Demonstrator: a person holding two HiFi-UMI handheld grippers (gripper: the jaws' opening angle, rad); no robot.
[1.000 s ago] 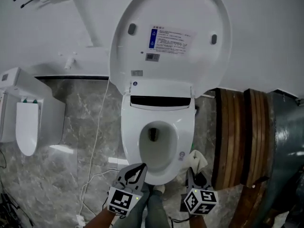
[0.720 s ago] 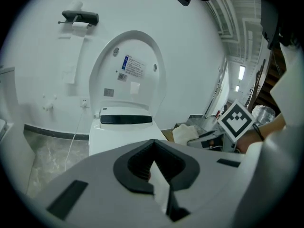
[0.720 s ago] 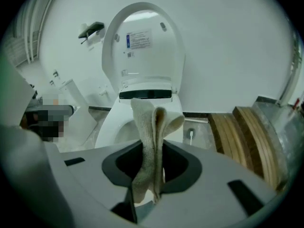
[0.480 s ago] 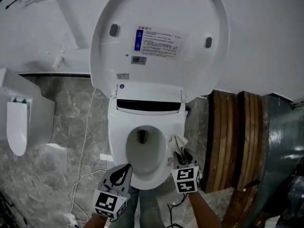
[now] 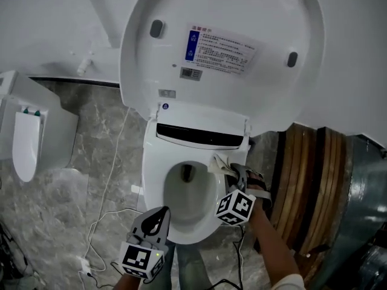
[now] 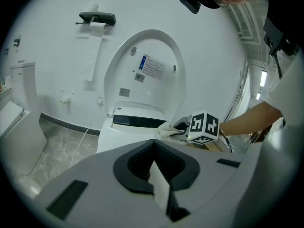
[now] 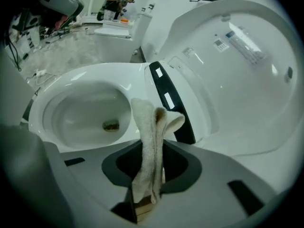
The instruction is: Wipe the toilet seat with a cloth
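A white toilet stands with its lid (image 5: 224, 47) raised; the seat (image 5: 213, 189) rings the bowl (image 5: 184, 189). My right gripper (image 5: 233, 173) is shut on a folded off-white cloth (image 5: 221, 162), whose tip lies over the seat's back right part near the black strip (image 5: 199, 136). In the right gripper view the cloth (image 7: 152, 141) sticks up between the jaws, over the seat (image 7: 137, 80). My left gripper (image 5: 158, 217) hangs shut and holds nothing at the bowl's front edge. From the left gripper view the right gripper (image 6: 183, 126) and the cloth (image 6: 166, 128) show on the seat.
A second white toilet (image 5: 27, 132) stands at the left. White cables (image 5: 109, 180) trail over the grey marble floor. Brown wooden panels (image 5: 308, 180) and a grey drum (image 5: 363, 204) crowd the right side. A paper holder (image 6: 97, 18) hangs on the wall.
My right gripper has moved from beside the toilet's front right up and back onto the seat's rear right, rolling over with the cloth. The left gripper has shifted little.
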